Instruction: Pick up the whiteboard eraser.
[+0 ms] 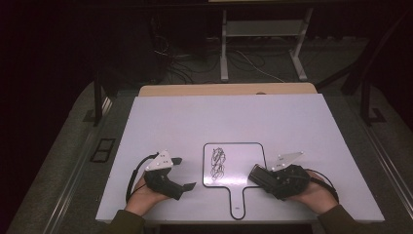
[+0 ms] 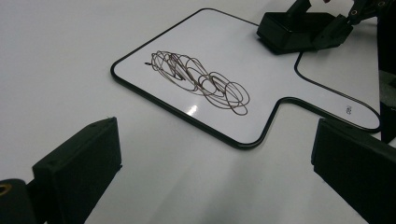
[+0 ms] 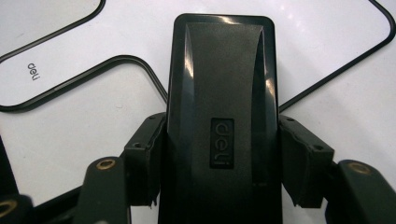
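Eraser [image 3: 223, 116] at lower centre, clamped in right gripper [image 3: 223, 161]; left gripper [image 2: 210, 172] spread, empty. Grasp step done; next, wipe scribble [image 1: 217, 163] off whiteboard [image 1: 243, 153], pressing flat.

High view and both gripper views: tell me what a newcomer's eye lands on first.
The dark scribble in the middle of the small handled whiteboard, which lies flat on the white table. Next, the black eraser clamped between the jaws of the right gripper, at the board's right edge. The left gripper rests open on the table left of the board.
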A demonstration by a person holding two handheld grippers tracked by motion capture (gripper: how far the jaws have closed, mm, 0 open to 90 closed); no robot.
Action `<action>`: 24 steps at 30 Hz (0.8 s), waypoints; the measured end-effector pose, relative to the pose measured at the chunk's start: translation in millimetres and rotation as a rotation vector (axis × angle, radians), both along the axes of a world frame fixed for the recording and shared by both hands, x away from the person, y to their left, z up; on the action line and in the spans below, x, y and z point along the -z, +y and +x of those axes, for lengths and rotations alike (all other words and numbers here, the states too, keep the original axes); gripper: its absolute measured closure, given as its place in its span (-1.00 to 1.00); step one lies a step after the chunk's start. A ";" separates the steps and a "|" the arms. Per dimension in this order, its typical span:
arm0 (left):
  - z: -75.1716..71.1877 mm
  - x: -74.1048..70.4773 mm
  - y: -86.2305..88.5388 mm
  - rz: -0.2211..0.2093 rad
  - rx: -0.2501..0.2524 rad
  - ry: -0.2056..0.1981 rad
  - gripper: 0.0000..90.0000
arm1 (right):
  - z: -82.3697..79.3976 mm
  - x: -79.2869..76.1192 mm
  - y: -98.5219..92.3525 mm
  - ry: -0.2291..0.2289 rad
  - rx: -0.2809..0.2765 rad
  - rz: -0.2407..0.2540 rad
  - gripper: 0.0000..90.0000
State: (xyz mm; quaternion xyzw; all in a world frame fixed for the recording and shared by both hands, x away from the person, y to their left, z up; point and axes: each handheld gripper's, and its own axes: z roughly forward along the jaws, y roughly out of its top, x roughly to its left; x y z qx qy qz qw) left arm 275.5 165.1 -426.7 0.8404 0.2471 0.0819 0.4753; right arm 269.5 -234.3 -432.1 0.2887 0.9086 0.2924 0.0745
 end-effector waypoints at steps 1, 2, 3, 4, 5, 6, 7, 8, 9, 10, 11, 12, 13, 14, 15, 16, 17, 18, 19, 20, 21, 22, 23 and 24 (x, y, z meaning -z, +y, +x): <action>0.0 0.0 0.0 0.000 0.000 0.000 -0.99 | 0.0 0.0 -0.1 0.002 0.001 0.001 -0.16; 0.0 0.2 -0.2 -0.002 -0.001 -0.001 -0.99 | 0.0 0.0 -0.1 0.003 0.001 0.001 -0.16; -0.1 0.1 -0.2 -0.002 -0.002 0.000 -0.99 | 0.0 0.0 -0.1 0.003 0.002 0.001 -0.16; -0.1 0.1 -0.2 -0.002 -0.002 0.000 -0.99 | 0.0 0.0 -0.1 0.003 0.002 0.001 -0.16; -0.1 -0.1 0.0 0.000 0.000 -0.001 -0.99 | 0.2 -0.1 -0.1 0.005 0.002 0.000 -0.15; -0.1 -0.1 0.0 0.000 0.000 -0.001 -0.99 | 0.3 -0.2 -0.1 0.005 0.000 0.000 -0.15; -0.2 -0.1 0.0 0.000 0.000 -0.001 -0.99 | 0.5 -0.3 -0.2 0.007 -0.001 -0.001 -0.15; -0.2 -0.1 0.0 0.000 0.000 -0.001 -0.99 | 0.7 -0.4 -0.2 0.009 -0.002 0.000 -0.15; -0.2 -0.1 0.0 0.000 0.000 -0.001 -0.99 | 1.1 -0.6 -0.3 0.013 0.000 0.003 -0.15; -0.2 0.0 -0.1 -0.002 -0.001 -0.001 -0.99 | 1.4 -0.9 -0.1 0.019 0.004 0.003 -0.14; -0.3 -0.1 -0.1 -0.003 0.000 0.000 -0.99 | 1.7 -1.1 -0.1 0.018 0.001 0.003 -0.14; -0.3 -0.1 -0.1 -0.003 0.000 0.000 -0.99 | 1.8 -1.4 0.0 0.020 0.000 0.002 -0.14; -0.3 -0.1 -0.2 -0.004 0.000 0.000 -0.99 | 1.8 -1.8 0.0 0.018 -0.001 -0.001 -0.14; -0.3 0.0 -0.2 -0.006 -0.001 0.000 -0.99 | 2.0 -2.0 0.0 0.019 -0.003 -0.001 -0.14; -0.3 0.0 -0.1 -0.006 -0.001 0.000 -0.99 | 2.3 -2.1 -0.3 0.021 -0.003 -0.001 -0.14; -0.3 0.0 -0.1 -0.007 -0.001 0.000 -0.99 | 2.5 -2.3 -0.4 0.022 -0.001 0.000 -0.14; -0.3 0.0 -0.1 -0.007 -0.001 0.000 -0.99 | 2.6 -2.4 -0.4 0.023 -0.002 0.000 -0.14; -0.4 0.0 -0.1 -0.006 -0.001 0.000 -0.99 | 2.7 -2.6 -0.4 0.026 -0.001 0.001 -0.14; -0.4 0.0 -0.1 -0.006 0.000 0.000 -0.99 | 2.7 -2.7 -0.4 0.025 -0.002 0.000 -0.14; -0.5 0.0 -0.2 -0.005 0.000 -0.001 -0.99 | 2.6 -2.9 -0.3 0.023 -0.003 0.000 -0.14; -0.6 0.0 -0.2 -0.006 0.001 0.000 -0.99 | 2.6 -2.9 -0.3 0.023 -0.003 0.000 -0.14; -0.6 0.0 -0.1 -0.007 0.001 0.000 -0.99 | 1.8 -3.9 -0.2 0.021 -0.002 0.003 -0.14; -0.6 0.0 -0.1 -0.007 0.001 0.000 -0.99 | 1.9 -4.7 -0.4 0.017 -0.003 0.008 -0.14; -0.7 0.2 0.1 -0.012 -0.001 0.003 -0.99 | 2.2 -5.8 -0.9 0.012 -0.005 0.008 -0.14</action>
